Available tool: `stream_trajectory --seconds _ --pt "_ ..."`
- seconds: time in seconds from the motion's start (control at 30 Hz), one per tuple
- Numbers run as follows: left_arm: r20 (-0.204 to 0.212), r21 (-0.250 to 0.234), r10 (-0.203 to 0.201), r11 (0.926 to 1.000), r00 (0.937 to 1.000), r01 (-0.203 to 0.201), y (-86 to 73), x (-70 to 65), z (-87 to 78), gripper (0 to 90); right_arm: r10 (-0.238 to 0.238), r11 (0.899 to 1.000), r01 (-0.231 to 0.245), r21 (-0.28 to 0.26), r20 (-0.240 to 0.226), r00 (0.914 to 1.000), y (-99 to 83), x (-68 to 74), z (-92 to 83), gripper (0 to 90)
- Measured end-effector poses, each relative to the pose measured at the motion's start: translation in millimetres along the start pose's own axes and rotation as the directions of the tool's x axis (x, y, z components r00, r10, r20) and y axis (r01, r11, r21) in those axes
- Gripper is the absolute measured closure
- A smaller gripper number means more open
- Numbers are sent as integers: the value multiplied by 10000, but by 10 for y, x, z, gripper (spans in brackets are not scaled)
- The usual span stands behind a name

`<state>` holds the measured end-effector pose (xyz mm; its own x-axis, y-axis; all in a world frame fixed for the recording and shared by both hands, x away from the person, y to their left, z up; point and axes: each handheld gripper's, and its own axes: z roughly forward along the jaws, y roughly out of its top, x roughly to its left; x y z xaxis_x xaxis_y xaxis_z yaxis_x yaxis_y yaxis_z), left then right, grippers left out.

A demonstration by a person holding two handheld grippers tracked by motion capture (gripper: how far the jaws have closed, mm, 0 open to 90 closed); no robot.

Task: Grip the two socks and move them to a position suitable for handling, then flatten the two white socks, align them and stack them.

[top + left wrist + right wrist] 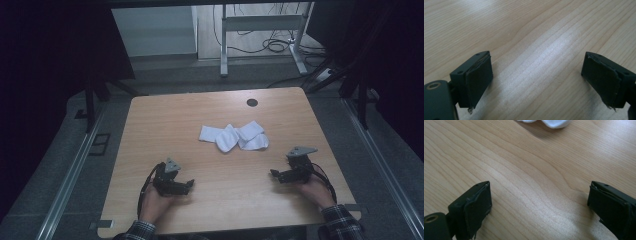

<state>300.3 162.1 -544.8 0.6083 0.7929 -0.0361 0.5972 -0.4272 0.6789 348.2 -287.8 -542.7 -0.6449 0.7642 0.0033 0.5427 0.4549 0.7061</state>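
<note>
- My left gripper (186,186) and right gripper (274,174) rest low in the frame, jaws spread wide, nothing between them.
- The white socks (234,136) lie mid-table, above both, long axis running left-right.
- My right gripper is nearer to them.
- I see no containers on the table (150,150).

The bench (150,130) is a light wooden top with rounded corners and a fine lengthwise grain. A dark round hole (252,102) sits near its far edge. Near the middle, a little toward the far side, lies a small heap of white socks (235,136), overlapping one another flat on the wood. The two claws rest on the near part, well apart from the socks.
</note>
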Motion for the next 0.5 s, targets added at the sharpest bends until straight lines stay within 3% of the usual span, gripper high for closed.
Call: stream_trajectory --seconds 0.5 --pt "-29 2 -21 10000 10000 21 2 -5 3 99 -33 10000 33 19 -35 10000 2 -3 -1 51"
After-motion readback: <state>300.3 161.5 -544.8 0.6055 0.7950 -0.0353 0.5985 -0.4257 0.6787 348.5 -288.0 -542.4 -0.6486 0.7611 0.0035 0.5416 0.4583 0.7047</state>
